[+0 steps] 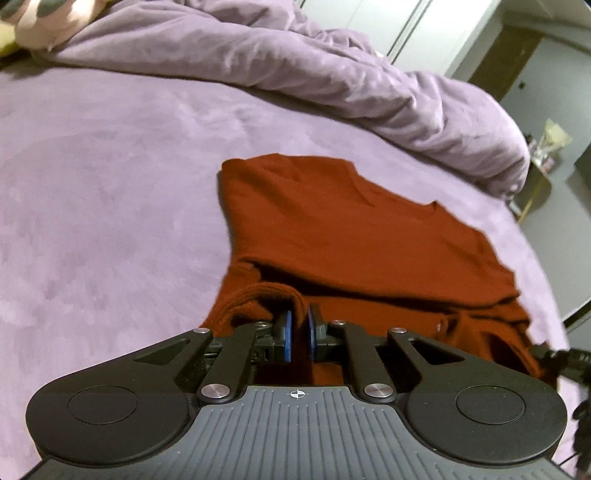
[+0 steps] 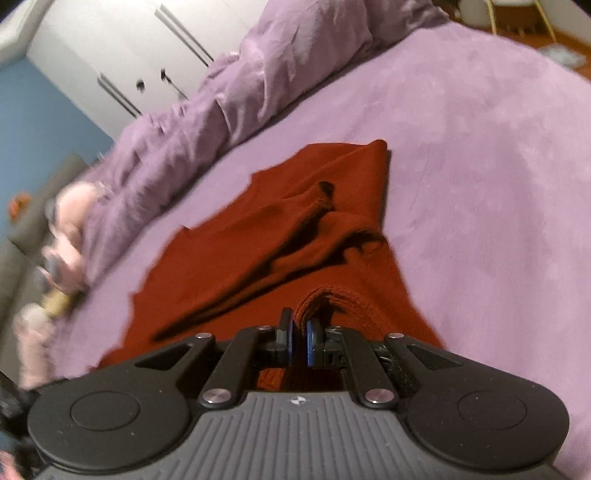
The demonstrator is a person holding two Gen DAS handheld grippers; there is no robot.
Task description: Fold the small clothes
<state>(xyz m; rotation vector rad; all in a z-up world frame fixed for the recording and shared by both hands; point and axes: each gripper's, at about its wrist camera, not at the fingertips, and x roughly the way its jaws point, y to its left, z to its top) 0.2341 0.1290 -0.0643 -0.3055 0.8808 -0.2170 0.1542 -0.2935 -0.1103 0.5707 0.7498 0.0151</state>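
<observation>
A: Item count?

B: 1 rust-red shirt (image 1: 332,229), 2 grippers, 1 bunched lilac duvet (image 1: 332,74), 1 pink pillow (image 1: 48,26).

A: Tool state?

B: Left gripper (image 1: 298,328) is clenched on a rolled fold of the shirt's near hem. Right gripper (image 2: 298,334) is clenched on the hem at the other end.

A: Location and clearance?

B: The shirt lies on the bed (image 1: 92,203), toward its foot-side edge. Bare cover extends on the shirt's other sides. The duvet runs along the far edge, apart from the shirt. White wardrobe doors (image 2: 122,48) stand beyond it.
</observation>
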